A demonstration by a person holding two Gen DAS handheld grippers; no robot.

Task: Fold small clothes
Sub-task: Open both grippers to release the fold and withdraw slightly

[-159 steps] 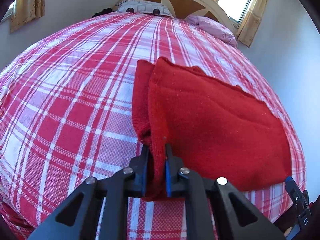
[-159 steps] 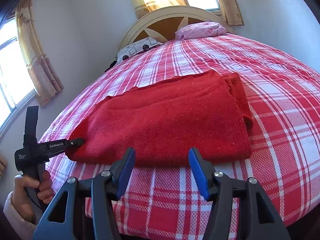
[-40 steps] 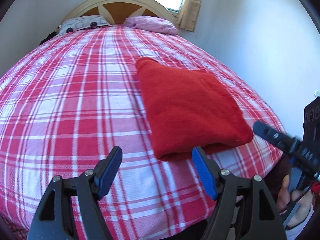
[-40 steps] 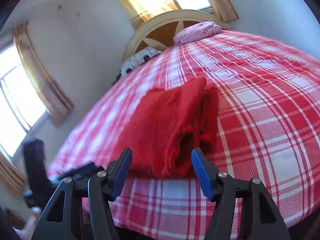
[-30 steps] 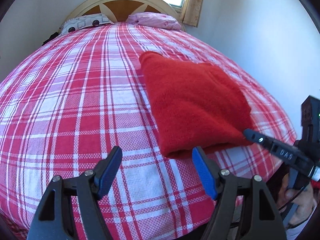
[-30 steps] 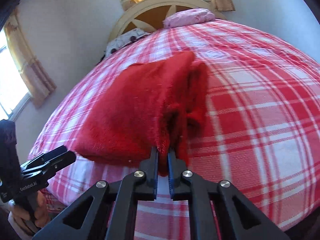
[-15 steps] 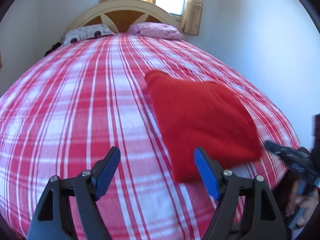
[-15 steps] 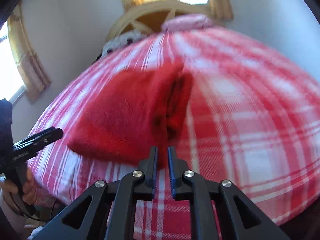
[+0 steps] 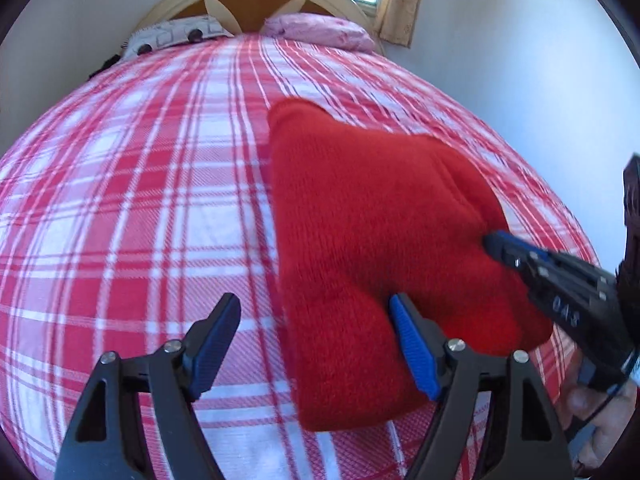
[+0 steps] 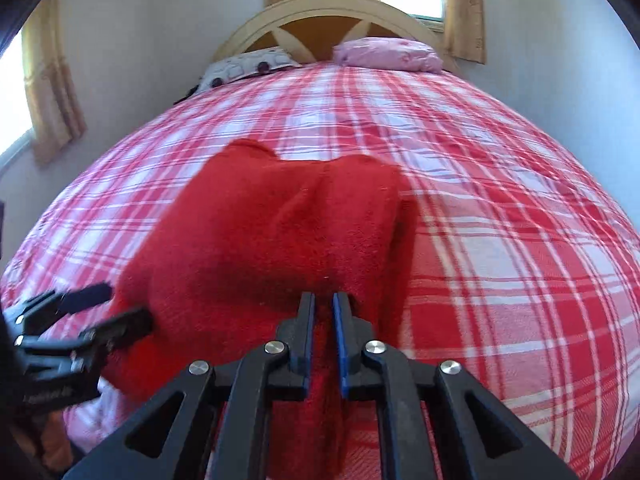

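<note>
- The red knitted garment (image 9: 384, 248) lies folded into a thick bundle on the bed, right of centre in the left wrist view and centre-left in the right wrist view, with its near end toward both cameras.
- The right gripper (image 10: 323, 312) has its jaws nearly together, pinching a near edge of the garment; red cloth runs down between them at the bottom of the frame.
- The left gripper (image 9: 316, 316) has its jaws spread wide and empty, straddling the bundle's near left corner, one blue pad at the cloth and the other over the plaid bedspread (image 9: 132, 200).
- To do this step well, I judge the right grip should catch every layer of the edge, not only the top one, so the stack does not slide apart when lifted.
- The left jaws would best close on the matching corner, so both ends travel level.
- Two pillows (image 10: 384, 54) and the headboard (image 10: 320, 16) sit at the top of the frame, well apart from the work.
</note>
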